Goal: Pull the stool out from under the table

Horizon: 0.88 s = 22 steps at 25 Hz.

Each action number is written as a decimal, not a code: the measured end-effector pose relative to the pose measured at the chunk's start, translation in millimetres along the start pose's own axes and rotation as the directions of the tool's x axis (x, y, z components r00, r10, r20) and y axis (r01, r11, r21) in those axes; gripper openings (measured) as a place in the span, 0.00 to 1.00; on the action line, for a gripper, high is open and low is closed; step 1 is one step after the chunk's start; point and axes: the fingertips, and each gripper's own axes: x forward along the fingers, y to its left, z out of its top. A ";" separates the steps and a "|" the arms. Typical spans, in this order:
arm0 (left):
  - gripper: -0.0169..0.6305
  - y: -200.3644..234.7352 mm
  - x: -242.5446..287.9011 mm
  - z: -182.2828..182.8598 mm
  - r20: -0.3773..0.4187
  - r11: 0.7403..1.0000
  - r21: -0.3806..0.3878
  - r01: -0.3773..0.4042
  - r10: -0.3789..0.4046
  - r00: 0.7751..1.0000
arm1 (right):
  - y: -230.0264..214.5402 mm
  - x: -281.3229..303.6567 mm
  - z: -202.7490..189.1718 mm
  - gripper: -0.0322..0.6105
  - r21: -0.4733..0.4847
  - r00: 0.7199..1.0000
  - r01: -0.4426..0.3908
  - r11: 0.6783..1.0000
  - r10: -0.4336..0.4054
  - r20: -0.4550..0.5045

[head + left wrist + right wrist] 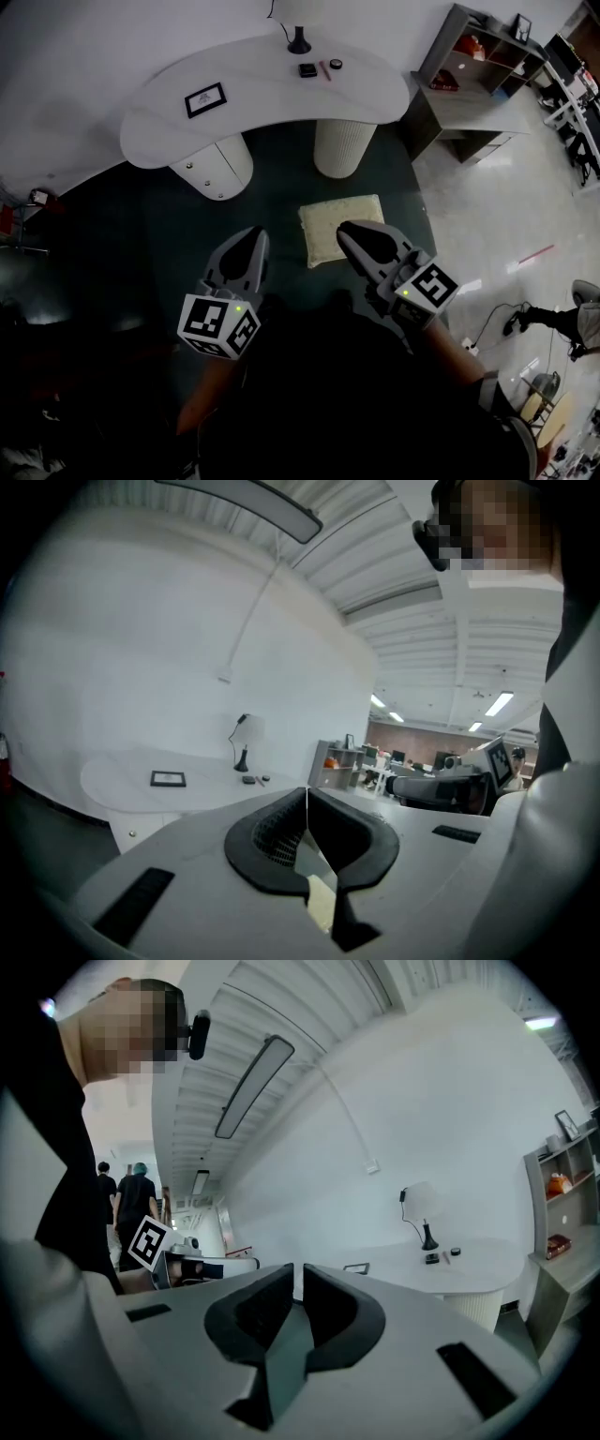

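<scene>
The left gripper is fully closed, its two dark pads meeting along a thin line with nothing caught between them. The right gripper is barely apart: a narrow slit shows between its pads, and the slit is empty. Both are held level in front of the person, side by side and well apart, pointing toward the table.

Seen from the head view, the stool lies between the two gripper tips, nearer the right one. It has a square cream top and stands on the dark carpet, clear of the table's front edge and just in front of the fluted white pedestal. Neither gripper touches it.

The table is white and kidney-shaped. A second, rounded support with small knobs stands under its left end. A black picture frame lies flat near that left end. A black lamp base stands at the back edge, near the middle. Just in front of it lie a small black square object, a thin reddish stick and a small round piece. A grey shelf unit stands beside the table's right end.
</scene>
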 end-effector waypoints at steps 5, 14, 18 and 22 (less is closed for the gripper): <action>0.05 -14.3 6.6 12.0 0.020 0.999 0.051 0.008 -0.009 1.000 | -7.0 -18.8 18.5 0.09 -0.028 0.999 0.022 0.999 -0.020 0.051; 0.05 3.3 1.0 34.7 0.048 0.993 0.114 -0.043 0.038 0.998 | -20.3 -33.6 35.0 0.08 -0.067 0.993 0.094 0.993 -0.089 0.081; 0.05 14.6 -3.2 32.8 0.045 0.992 0.112 -0.061 0.056 0.997 | -26.3 -37.5 34.9 0.08 -0.064 0.990 0.121 0.991 -0.116 0.086; 0.05 20.1 -5.2 31.0 0.033 0.992 0.104 -0.070 0.067 0.997 | -28.7 -38.2 37.0 0.08 -0.072 0.988 0.135 0.988 -0.128 0.087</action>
